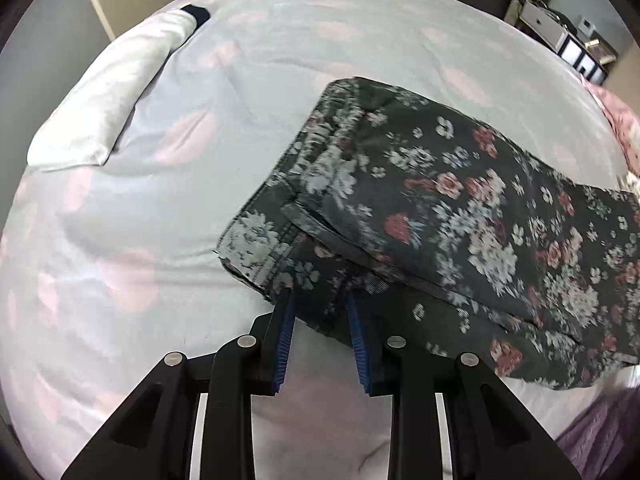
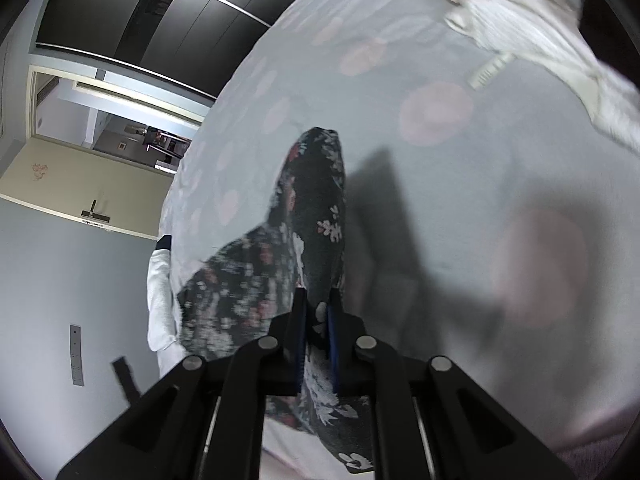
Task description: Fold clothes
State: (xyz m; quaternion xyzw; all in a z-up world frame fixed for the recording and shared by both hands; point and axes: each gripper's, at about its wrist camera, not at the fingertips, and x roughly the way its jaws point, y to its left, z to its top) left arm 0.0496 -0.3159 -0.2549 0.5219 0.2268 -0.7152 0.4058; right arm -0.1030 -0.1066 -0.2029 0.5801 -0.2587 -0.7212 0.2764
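A dark floral garment (image 1: pixel 432 208) lies partly folded on the pale bedsheet (image 1: pixel 168 200), lifted at its near edge. My left gripper (image 1: pixel 320 300) has its blue pads on either side of a bunched fold of the garment's near edge, jaws narrowed around it. My right gripper (image 2: pixel 318 312) is shut on another part of the same floral garment (image 2: pixel 304 220), which hangs up from the bed and drapes over the fingers.
A white folded garment (image 1: pixel 112 92) with a dark cuff lies at the bed's far left. A pale striped garment (image 2: pixel 532 28) lies at the upper right of the right wrist view. A pink blanket (image 1: pixel 624 128) and shelves stand at the right.
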